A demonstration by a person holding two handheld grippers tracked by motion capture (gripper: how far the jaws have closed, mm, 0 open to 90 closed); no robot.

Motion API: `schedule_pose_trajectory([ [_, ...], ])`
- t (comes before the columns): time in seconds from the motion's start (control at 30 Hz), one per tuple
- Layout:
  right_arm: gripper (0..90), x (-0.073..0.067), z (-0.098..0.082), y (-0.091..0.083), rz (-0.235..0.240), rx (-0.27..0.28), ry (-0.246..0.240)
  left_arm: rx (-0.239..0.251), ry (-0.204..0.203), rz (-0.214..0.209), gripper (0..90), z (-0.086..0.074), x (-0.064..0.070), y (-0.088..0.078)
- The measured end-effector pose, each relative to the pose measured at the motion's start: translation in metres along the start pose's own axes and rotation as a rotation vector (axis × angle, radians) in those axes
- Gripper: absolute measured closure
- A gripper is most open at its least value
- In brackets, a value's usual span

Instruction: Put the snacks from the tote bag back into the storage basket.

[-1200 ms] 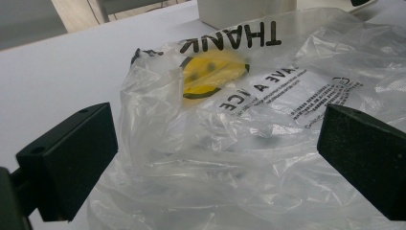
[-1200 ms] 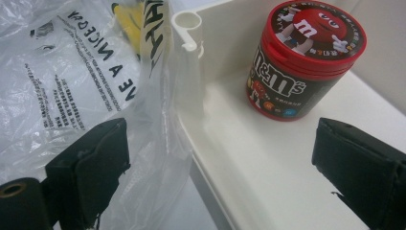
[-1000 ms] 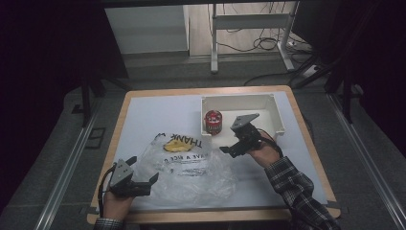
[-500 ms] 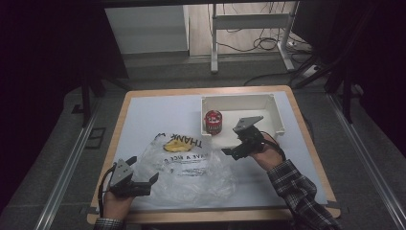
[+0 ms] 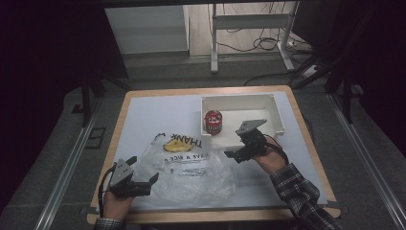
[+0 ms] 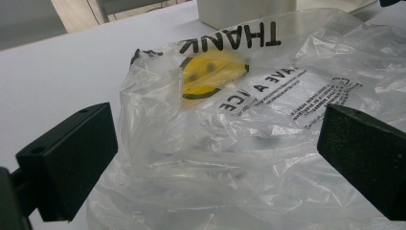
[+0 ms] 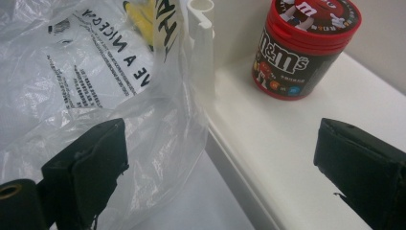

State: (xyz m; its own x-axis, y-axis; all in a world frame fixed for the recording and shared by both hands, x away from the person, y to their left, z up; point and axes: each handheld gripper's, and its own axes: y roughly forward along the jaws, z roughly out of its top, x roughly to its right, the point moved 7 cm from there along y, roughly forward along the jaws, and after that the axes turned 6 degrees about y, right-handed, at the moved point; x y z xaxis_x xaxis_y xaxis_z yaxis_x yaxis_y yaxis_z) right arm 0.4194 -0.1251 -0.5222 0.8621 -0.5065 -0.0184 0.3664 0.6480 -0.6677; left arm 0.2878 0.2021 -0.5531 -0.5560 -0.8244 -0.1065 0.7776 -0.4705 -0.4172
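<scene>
At centre frame your right tool (image 5: 234, 155) hangs spread over the white tray's (image 5: 277, 115) rim, red can (image 5: 213, 121) beyond; your left tool (image 5: 143, 178), spread, faces the plastic bag (image 5: 191, 165).

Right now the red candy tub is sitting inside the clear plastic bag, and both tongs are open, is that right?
Not quite. The red candy tub stands upright in the white tray, outside the clear plastic bag, which lies on the table beside the tray; the high view and the right gripper view show it. Both the left tongs and the right tongs are indeed open.
</scene>
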Motion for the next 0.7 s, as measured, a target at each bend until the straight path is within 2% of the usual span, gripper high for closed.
schedule_pose_trajectory([
  [0.7, 3.3, 0.0, -0.01, -0.016, -0.014, 0.024, 0.027, 0.002, 0.0, 0.002, 0.0, 0.0, 0.0, 0.0],
])
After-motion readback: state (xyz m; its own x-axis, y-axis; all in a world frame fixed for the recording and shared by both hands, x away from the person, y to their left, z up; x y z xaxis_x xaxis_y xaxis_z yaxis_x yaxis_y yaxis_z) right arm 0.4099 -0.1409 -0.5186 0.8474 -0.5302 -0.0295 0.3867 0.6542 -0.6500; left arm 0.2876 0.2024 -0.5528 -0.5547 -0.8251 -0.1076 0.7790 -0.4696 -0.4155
